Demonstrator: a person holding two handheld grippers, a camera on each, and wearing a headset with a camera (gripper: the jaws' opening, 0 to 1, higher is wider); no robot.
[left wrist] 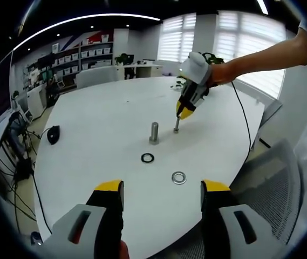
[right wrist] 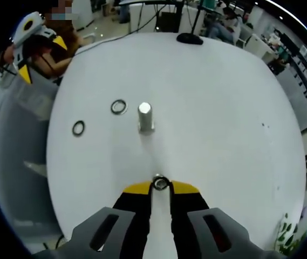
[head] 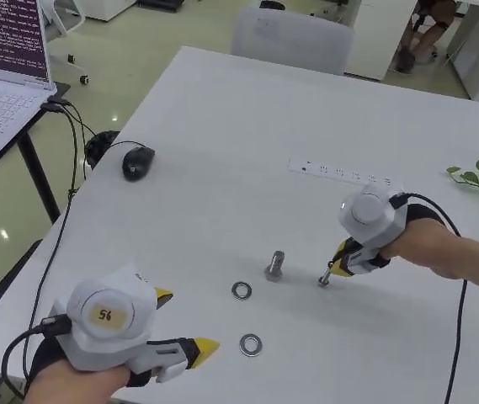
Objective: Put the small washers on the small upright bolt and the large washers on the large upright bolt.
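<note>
Near edge of the white table [head: 222, 126] runs just under my left gripper [head: 184, 321] – jaws spread, nothing in them. Open tabletop ahead. Two large flat steel washers [head: 241, 290] [head: 251, 344] lie loose, apart, near the large upright steel bolt [head: 274, 266]. My right gripper [head: 333, 271] pinches a small steel washer [right wrist: 160, 182] at the top of the small upright bolt [left wrist: 176, 128], just beside the large one. Far off: black mouse [head: 138, 162], white power strip [head: 340, 174].
</note>
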